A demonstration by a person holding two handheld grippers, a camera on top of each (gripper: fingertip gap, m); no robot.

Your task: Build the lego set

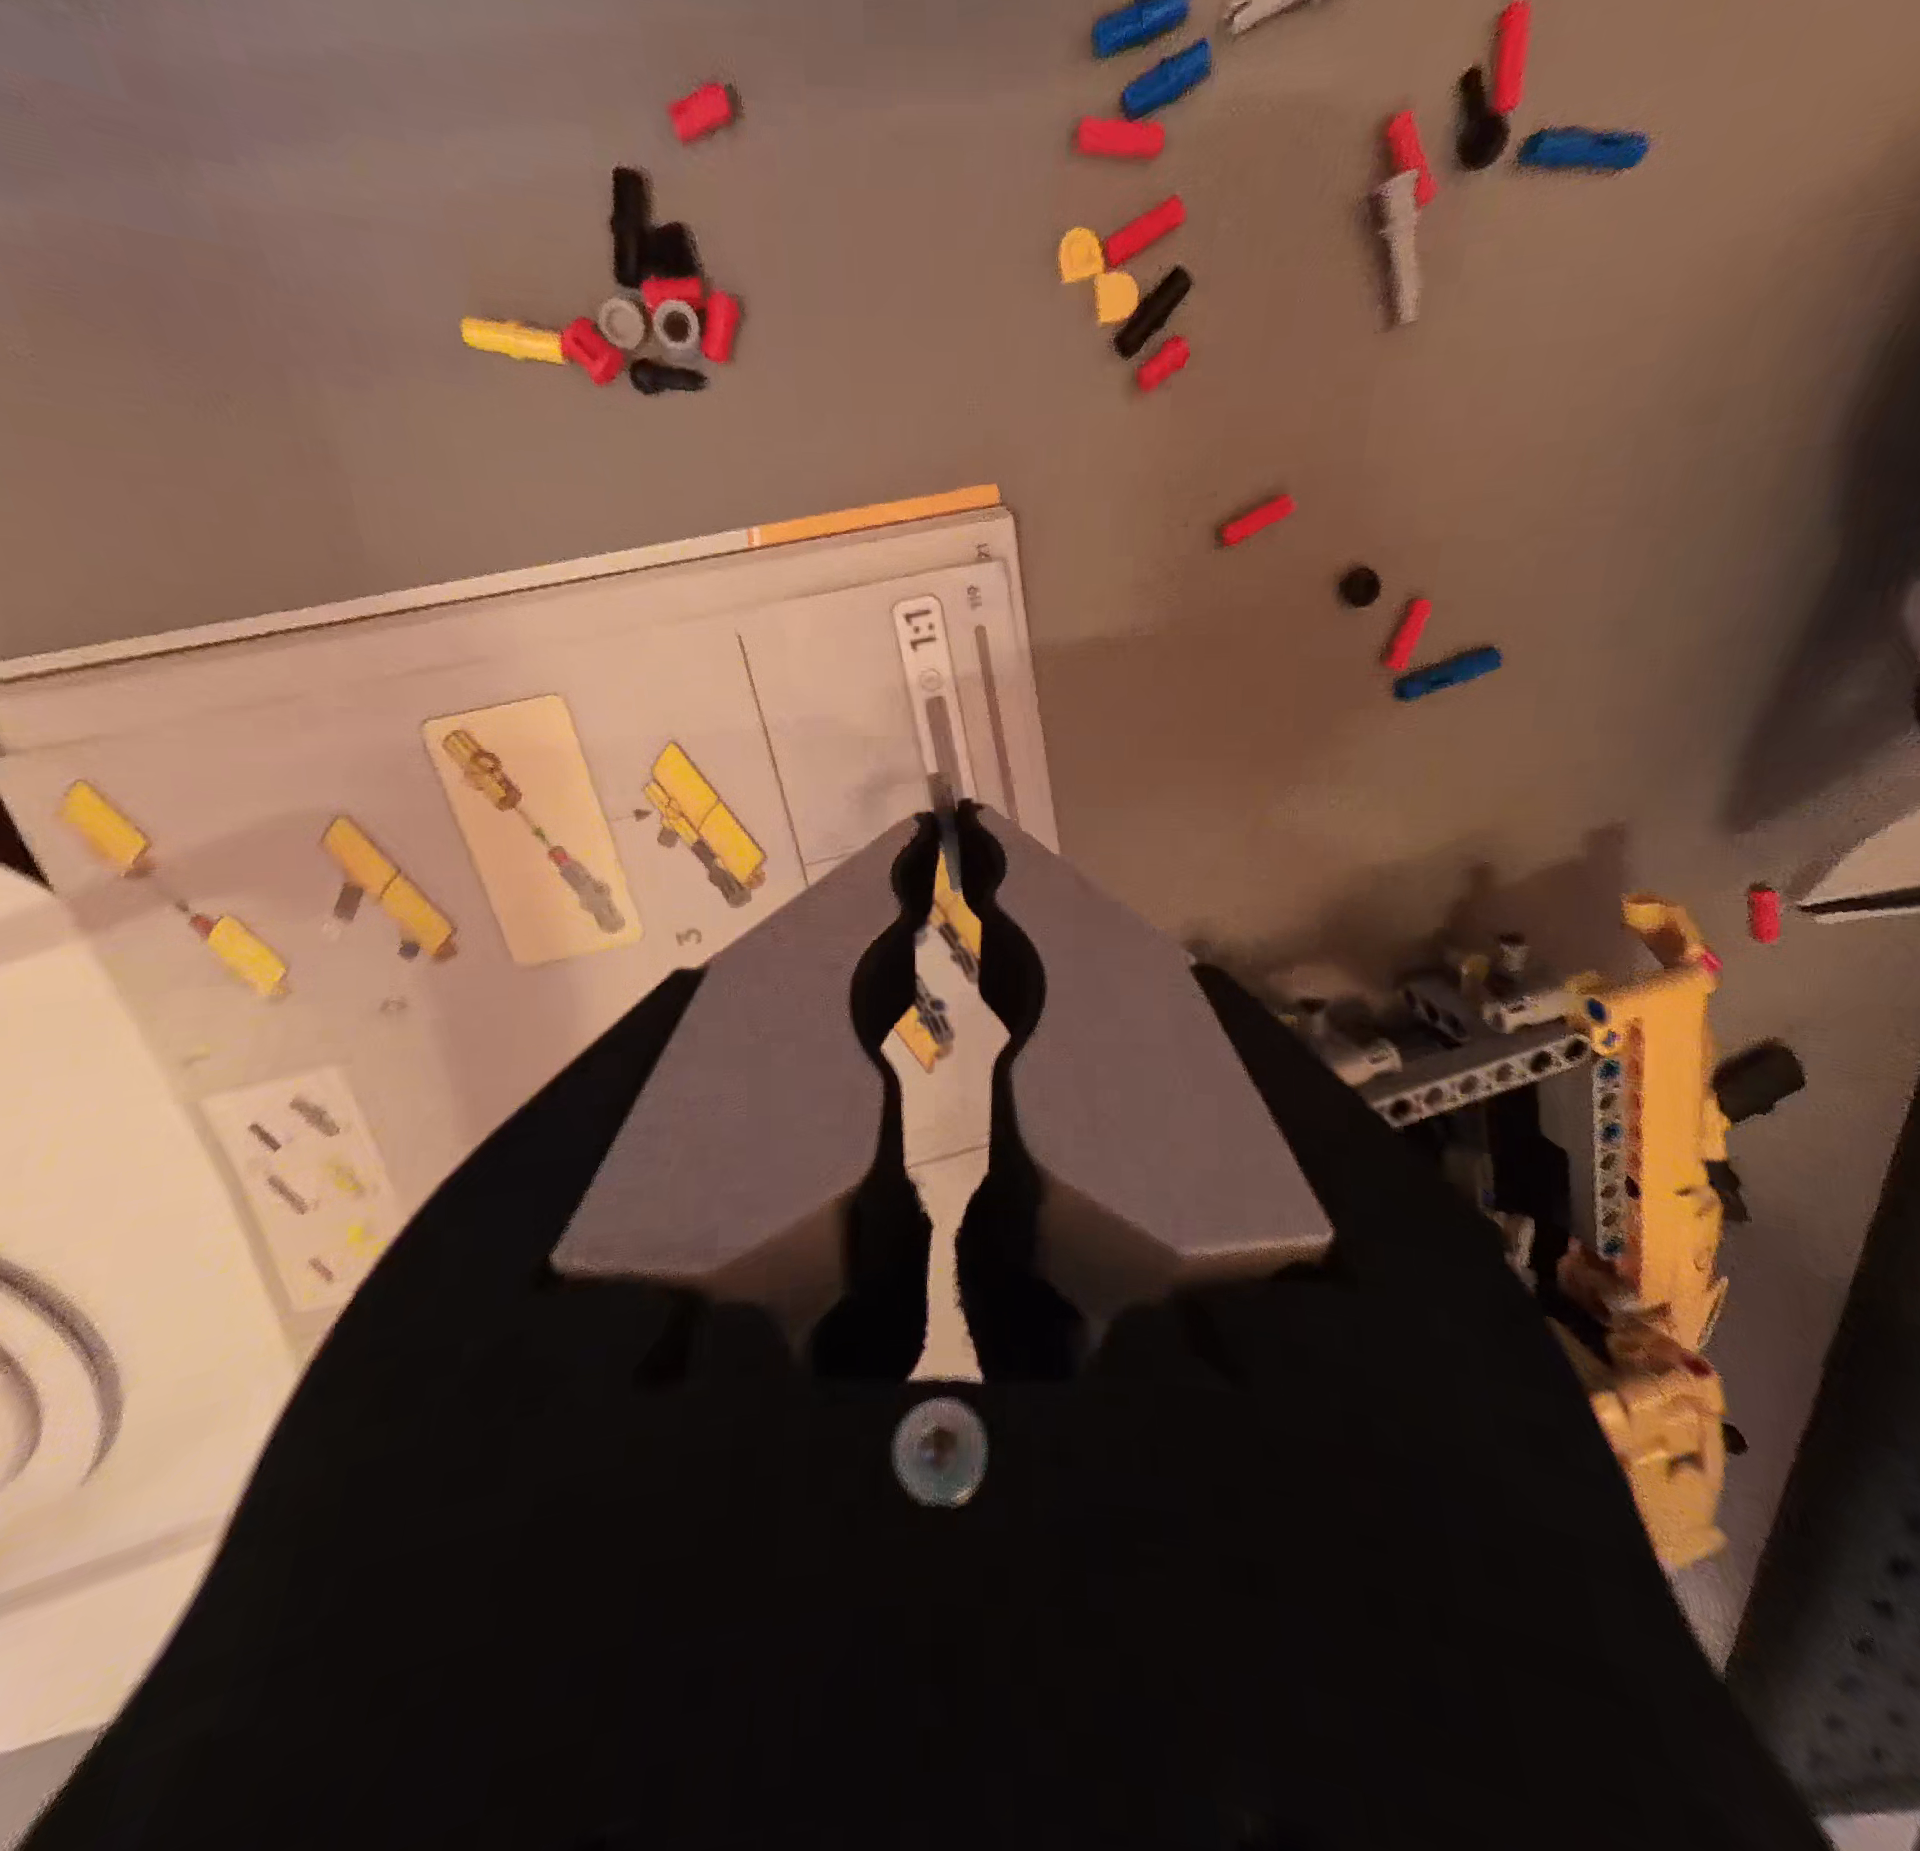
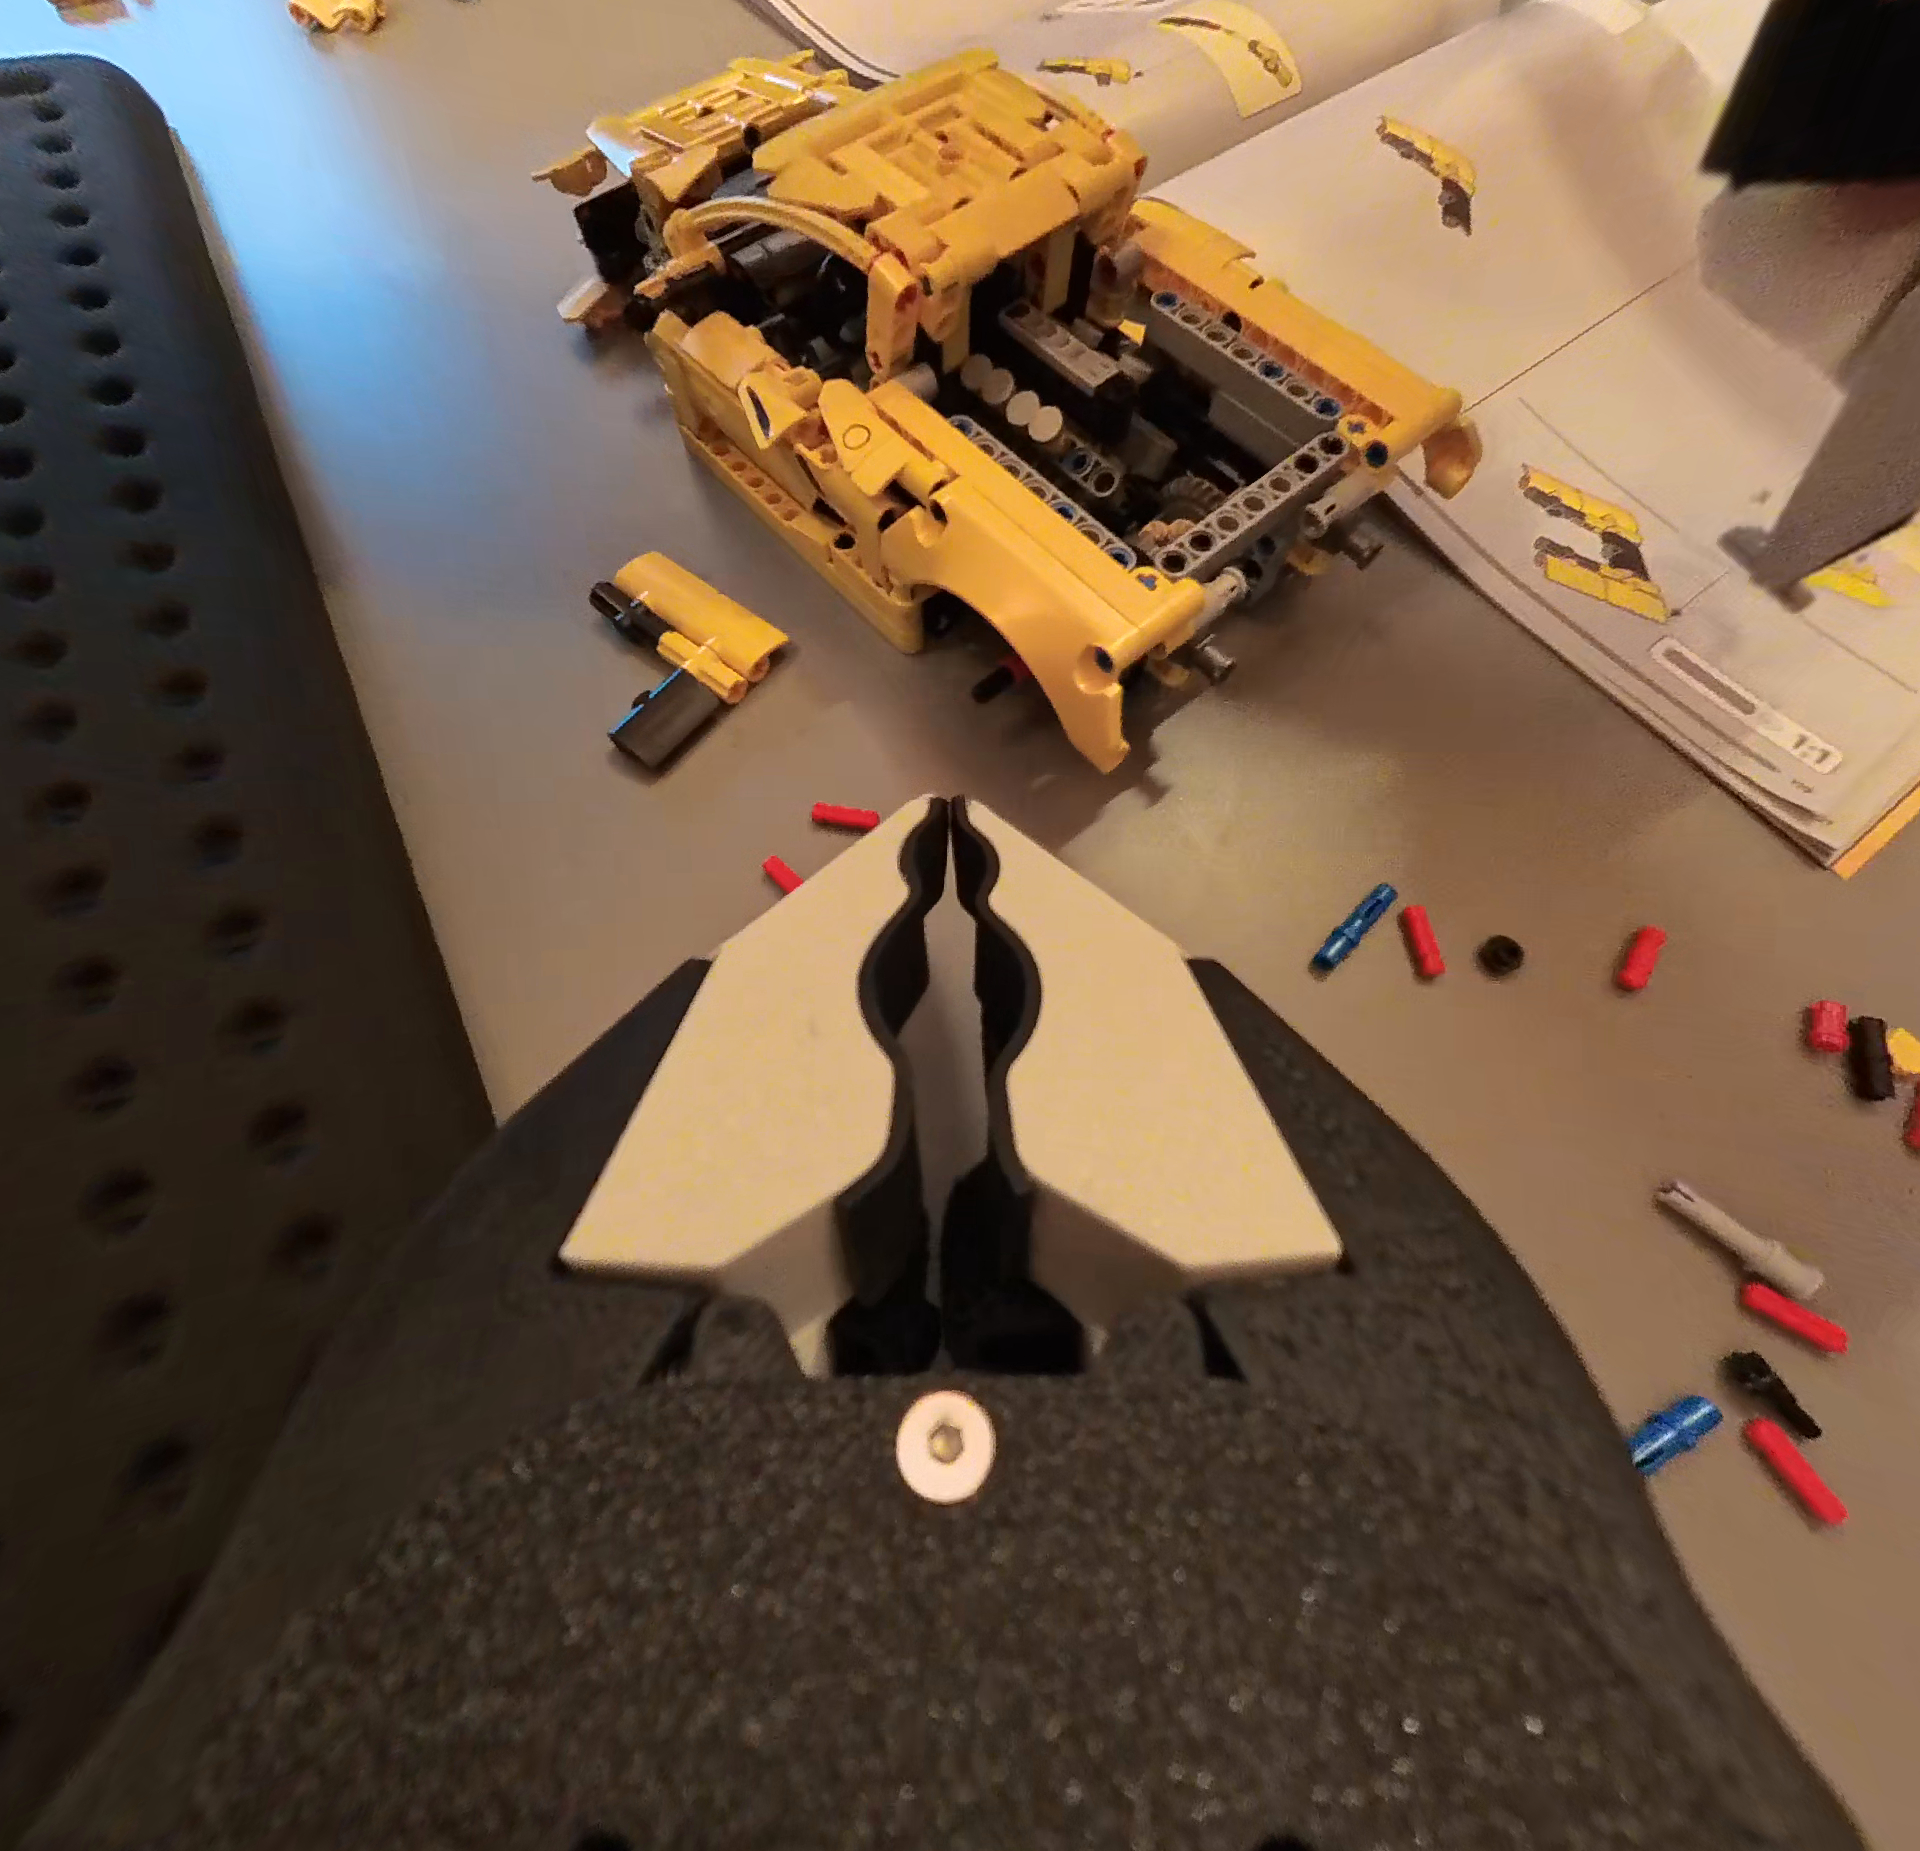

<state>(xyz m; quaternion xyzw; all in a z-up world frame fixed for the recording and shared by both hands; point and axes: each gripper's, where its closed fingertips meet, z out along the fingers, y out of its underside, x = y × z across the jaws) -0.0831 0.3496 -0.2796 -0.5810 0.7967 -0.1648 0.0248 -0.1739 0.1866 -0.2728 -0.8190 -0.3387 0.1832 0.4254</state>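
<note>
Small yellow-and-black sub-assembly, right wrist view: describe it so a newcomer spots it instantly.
Find the half-built yellow car on the grey table. Just left of its front wheel arch, apart from it, lies the small sub-assembly. Unlike the single red, blue and black pins scattered nearby, it is several joined pieces: a yellow curved panel with a black block hanging off it.

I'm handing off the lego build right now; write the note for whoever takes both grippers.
Left gripper: shut on a thin grey axle, over the open instruction booklet.
Right gripper: shut, empty, above the table in front of the yellow car.
Done: car body partly built; a small yellow sub-assembly lies beside it.
Left: many loose pins unplaced.
</note>
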